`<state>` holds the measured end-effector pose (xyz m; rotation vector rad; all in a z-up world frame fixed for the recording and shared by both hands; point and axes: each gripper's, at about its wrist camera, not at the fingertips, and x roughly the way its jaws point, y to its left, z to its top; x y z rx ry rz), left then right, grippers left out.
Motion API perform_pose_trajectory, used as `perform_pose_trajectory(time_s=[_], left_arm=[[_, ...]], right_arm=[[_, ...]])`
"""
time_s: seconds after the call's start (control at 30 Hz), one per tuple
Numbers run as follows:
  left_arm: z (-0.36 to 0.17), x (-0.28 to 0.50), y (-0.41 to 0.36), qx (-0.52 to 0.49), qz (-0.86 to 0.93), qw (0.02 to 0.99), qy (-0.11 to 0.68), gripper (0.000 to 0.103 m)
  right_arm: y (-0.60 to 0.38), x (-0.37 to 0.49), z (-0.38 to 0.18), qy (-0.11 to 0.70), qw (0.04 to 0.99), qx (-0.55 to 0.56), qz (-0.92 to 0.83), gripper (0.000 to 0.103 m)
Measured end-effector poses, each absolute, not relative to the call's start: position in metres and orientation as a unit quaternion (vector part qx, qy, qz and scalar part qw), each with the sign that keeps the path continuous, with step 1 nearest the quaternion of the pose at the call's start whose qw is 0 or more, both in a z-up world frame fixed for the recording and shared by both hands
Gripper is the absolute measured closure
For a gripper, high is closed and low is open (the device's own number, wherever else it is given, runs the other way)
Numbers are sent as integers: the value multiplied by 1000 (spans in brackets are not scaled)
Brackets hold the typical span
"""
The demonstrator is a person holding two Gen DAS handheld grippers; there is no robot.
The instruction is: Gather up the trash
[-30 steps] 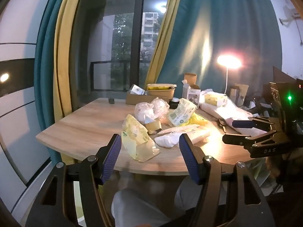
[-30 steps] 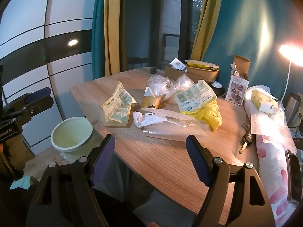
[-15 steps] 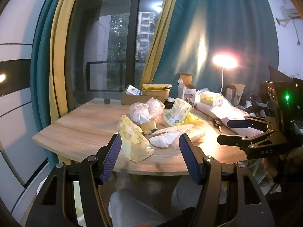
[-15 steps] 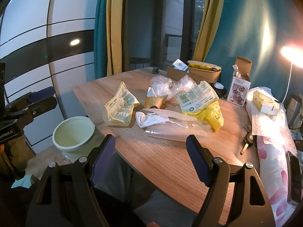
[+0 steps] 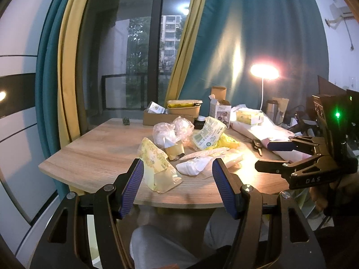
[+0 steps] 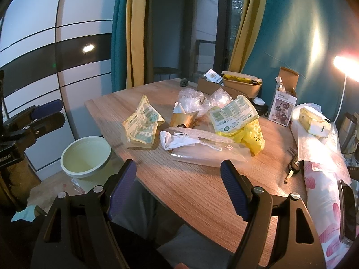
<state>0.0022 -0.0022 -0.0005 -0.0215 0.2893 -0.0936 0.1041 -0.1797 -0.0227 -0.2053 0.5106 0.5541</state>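
Both grippers hang short of the table point(image 6: 202, 186) edge w/ nothing between the fingers. The left gripper point(image 5: 177, 179) is spread wide and so is the right gripper point(image 6: 179, 179), prob. ready for a first grab. The trash is heaped mid-table: a yellow wrapper point(image 6: 141, 123) nearest the left edge, a white crumpled tissue point(image 6: 177, 140) beside a clear plastic sleeve point(image 6: 208, 154), a yellow bag point(image 6: 249, 136) and clear bags point(image 6: 195, 98) behind. The bin point(image 6: 86, 157) sits on the floor just off the table's left corner – handy for dropping stuff over the edge. Keys point(image 6: 294, 168) and boxes lie to the right, apart from the heap.

Vs a second ago – hardly anything differs: both grippers sit where they were, fingers just as wide, heap untouched.
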Motion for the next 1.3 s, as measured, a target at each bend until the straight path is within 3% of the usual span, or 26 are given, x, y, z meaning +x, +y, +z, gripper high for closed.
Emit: perform_pose_trajectory(time_s=[1.3], left_arm=[[1,4,-9,-9,-49,989,141,36]], right_arm=[[-180,103,-22,249,925,-102,269,26]])
